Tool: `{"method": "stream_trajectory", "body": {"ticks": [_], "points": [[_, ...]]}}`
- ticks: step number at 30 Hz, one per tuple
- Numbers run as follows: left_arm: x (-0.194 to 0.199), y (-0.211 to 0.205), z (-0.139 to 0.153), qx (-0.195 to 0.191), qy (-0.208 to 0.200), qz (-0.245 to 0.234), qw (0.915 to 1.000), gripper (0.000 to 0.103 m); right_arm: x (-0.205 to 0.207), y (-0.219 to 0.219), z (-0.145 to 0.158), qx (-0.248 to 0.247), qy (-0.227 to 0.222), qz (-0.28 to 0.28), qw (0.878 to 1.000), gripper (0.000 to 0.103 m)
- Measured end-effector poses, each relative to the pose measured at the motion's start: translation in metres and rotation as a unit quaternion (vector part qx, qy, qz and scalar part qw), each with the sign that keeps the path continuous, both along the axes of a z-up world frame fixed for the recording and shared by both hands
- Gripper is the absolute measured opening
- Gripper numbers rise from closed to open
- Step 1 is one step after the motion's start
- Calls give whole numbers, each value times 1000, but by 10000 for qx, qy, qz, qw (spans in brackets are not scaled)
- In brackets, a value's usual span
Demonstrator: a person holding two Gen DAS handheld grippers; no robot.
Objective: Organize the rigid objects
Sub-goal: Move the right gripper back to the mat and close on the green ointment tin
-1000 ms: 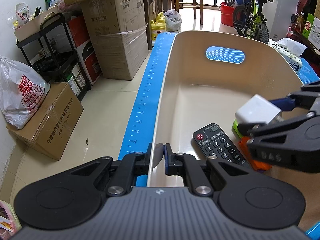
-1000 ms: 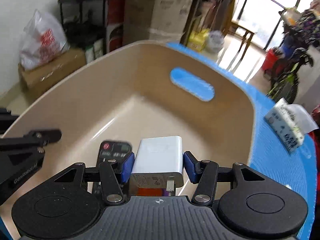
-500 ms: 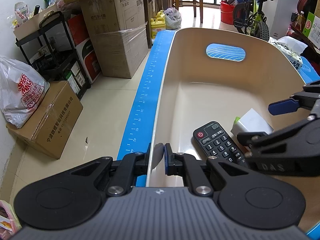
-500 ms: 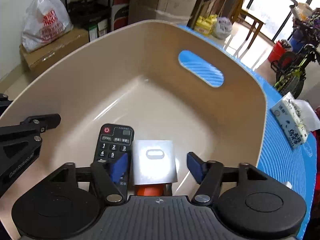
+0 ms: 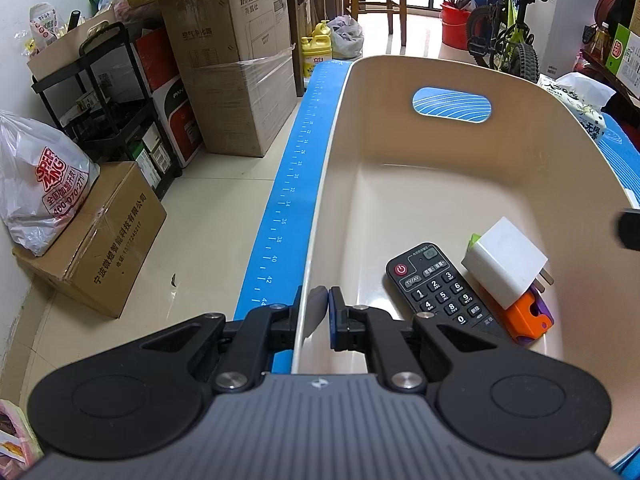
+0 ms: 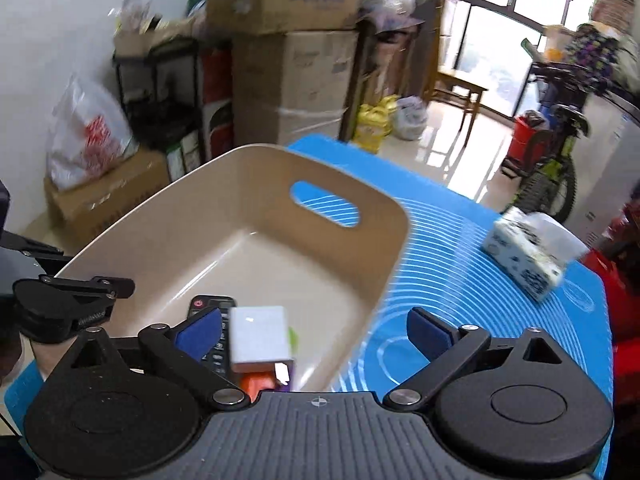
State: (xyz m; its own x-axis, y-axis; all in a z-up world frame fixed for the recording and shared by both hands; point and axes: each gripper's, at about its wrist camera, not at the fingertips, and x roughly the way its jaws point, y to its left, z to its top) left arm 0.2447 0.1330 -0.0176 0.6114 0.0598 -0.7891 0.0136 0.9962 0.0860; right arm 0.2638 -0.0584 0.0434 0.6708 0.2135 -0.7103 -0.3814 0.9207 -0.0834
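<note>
Right claw (image 6: 314,330) has let go and backed away, spread wide, holding nothing; the white square plug adapter (image 5: 505,267) now perches tilted on the orange-purple plastic piece (image 5: 530,318), at four o'clock in the beige plastic tub (image 5: 400,184), beside the black remote control (image 5: 438,286). Left claw (image 5: 320,312) pinches the tub rim; a jolt could topple the adapter.

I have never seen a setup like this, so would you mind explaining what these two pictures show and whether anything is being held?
No robot here: a person holds a two-finger tool in each hand, each with a fisheye camera looking along its fingers. The left wrist view shows the left tool shut on the rim of the beige bin. The right wrist view shows the right tool open and empty. Inside the bin lie a black remote, a white charger and an orange object beneath it. The bin stands on a blue mat, beside a tissue pack.
</note>
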Motion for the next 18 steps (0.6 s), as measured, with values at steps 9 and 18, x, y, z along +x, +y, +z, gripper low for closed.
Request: {"method": "stream_trajectory", "body": {"ticks": [9, 18], "points": [[0, 0, 0, 3, 2, 0, 10000, 11, -40, -75, -23, 175, -124, -896, 9957, 100], [0, 0, 0, 5, 3, -1, 10000, 11, -73, -115, -68, 191, 272, -1320, 9907, 100]]}}
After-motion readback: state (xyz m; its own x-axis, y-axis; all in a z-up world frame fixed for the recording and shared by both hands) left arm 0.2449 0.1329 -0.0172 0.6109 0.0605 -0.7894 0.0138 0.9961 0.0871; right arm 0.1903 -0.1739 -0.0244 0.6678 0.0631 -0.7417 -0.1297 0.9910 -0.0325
